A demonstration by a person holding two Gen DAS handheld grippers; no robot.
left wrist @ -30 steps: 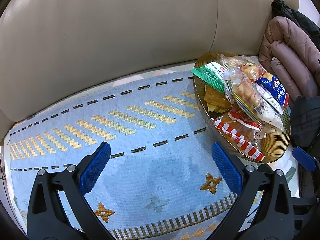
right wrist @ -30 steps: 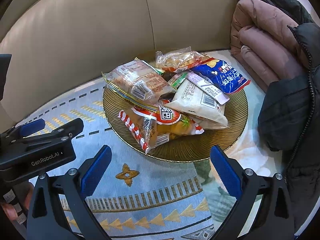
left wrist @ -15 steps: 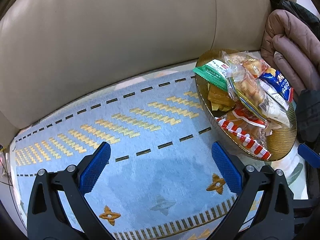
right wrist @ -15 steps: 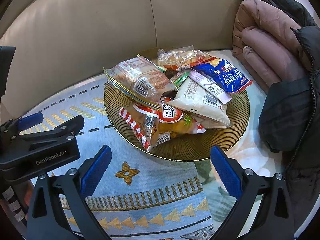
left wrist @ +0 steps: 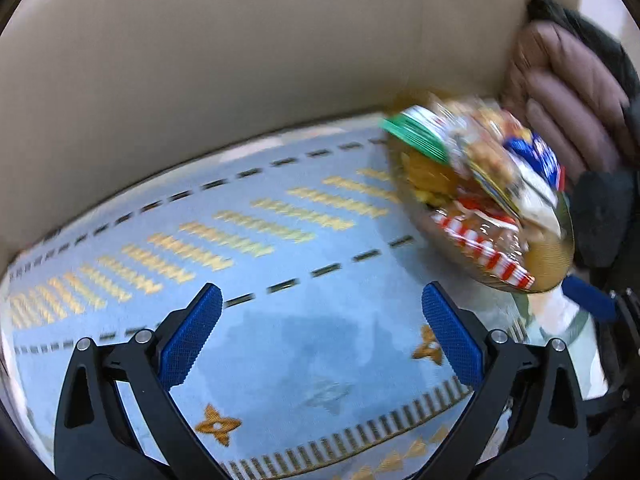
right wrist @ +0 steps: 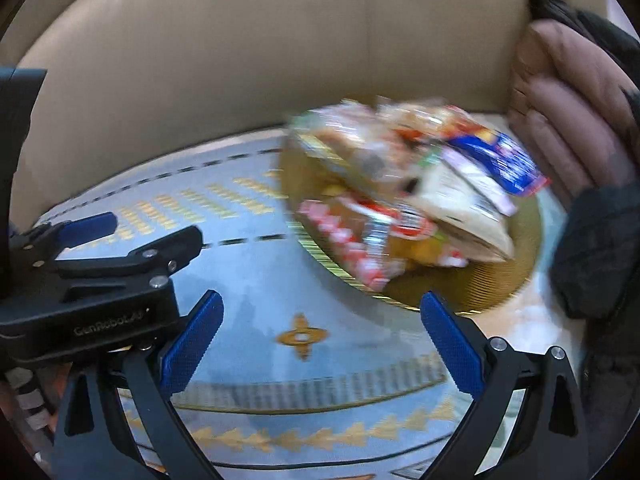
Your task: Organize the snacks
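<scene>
Two grippers in play here, both spread wide and holding nothing; the left gripper (left wrist: 322, 336) hangs over the blue patterned cloth (left wrist: 256, 264) covering the tabletop, and the right gripper (right wrist: 322, 340) hangs over the same cloth, just short of the near rim of the gold plate (right wrist: 500, 284); everything's a bit smeared with motion blur so fine print on the packs is a no-go. The snacks (right wrist: 404, 188) are all heaped on that plate, which sits at the right end of the tabletop close to the beige sofa back (right wrist: 240, 60); from what I can make out there's a red-and-white striped pack (right wrist: 352, 248) at the near-left edge of the heap, a blue pack (right wrist: 500, 160) on the far right side hanging past the rim, a pale pack (right wrist: 460, 208) between them, and a green-edged pack (left wrist: 416, 136) poking out on the far left; a pink puffy jacket (right wrist: 560, 120) and a dark jacket (right wrist: 596, 240) are piled just right of the plate. In the right wrist view the left gripper's body shows at the left edge, well apart from the plate.
</scene>
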